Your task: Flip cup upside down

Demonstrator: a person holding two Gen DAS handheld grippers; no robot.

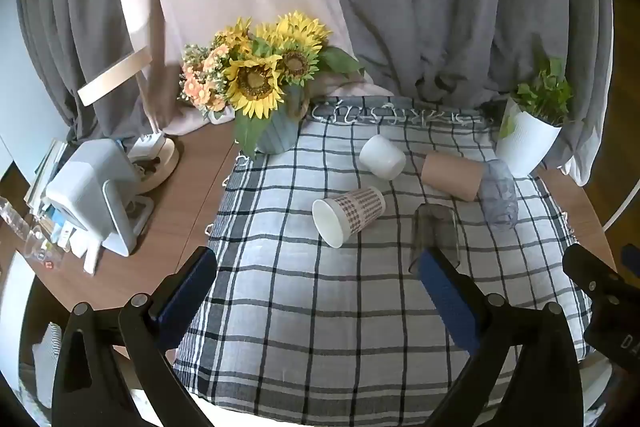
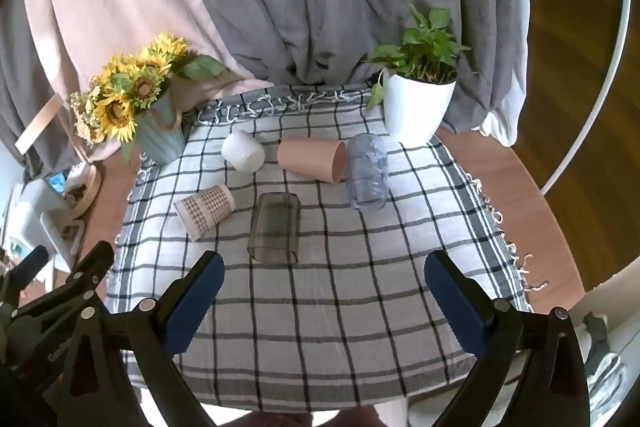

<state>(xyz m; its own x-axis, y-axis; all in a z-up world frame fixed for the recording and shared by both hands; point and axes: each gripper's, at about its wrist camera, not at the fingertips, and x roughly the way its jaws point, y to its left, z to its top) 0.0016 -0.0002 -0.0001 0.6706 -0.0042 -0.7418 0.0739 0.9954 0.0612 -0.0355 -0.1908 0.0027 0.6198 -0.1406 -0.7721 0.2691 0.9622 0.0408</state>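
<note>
Several cups lie on their sides on a checked cloth (image 1: pixel 304 311) (image 2: pixel 340 307): a patterned paper cup (image 1: pixel 349 213) (image 2: pixel 205 211), a white cup (image 1: pixel 382 157) (image 2: pixel 243 151), a tan cup (image 1: pixel 452 175) (image 2: pixel 313 159), a smoky clear glass (image 1: pixel 435 233) (image 2: pixel 276 227) and a bluish clear cup (image 1: pixel 498 194) (image 2: pixel 367 171). My left gripper (image 1: pixel 316 259) is open and empty, hovering in front of the paper cup. My right gripper (image 2: pixel 324 263) is open and empty, in front of the smoky glass. The right gripper also shows at the left wrist view's right edge (image 1: pixel 596 283).
A sunflower vase (image 1: pixel 276 131) (image 2: pixel 158 131) stands at the cloth's back left, a white potted plant (image 1: pixel 524 143) (image 2: pixel 416 107) at the back right. Grey curtains hang behind. White devices and clutter (image 1: pixel 96 195) sit on the wooden table (image 1: pixel 180 211) to the left.
</note>
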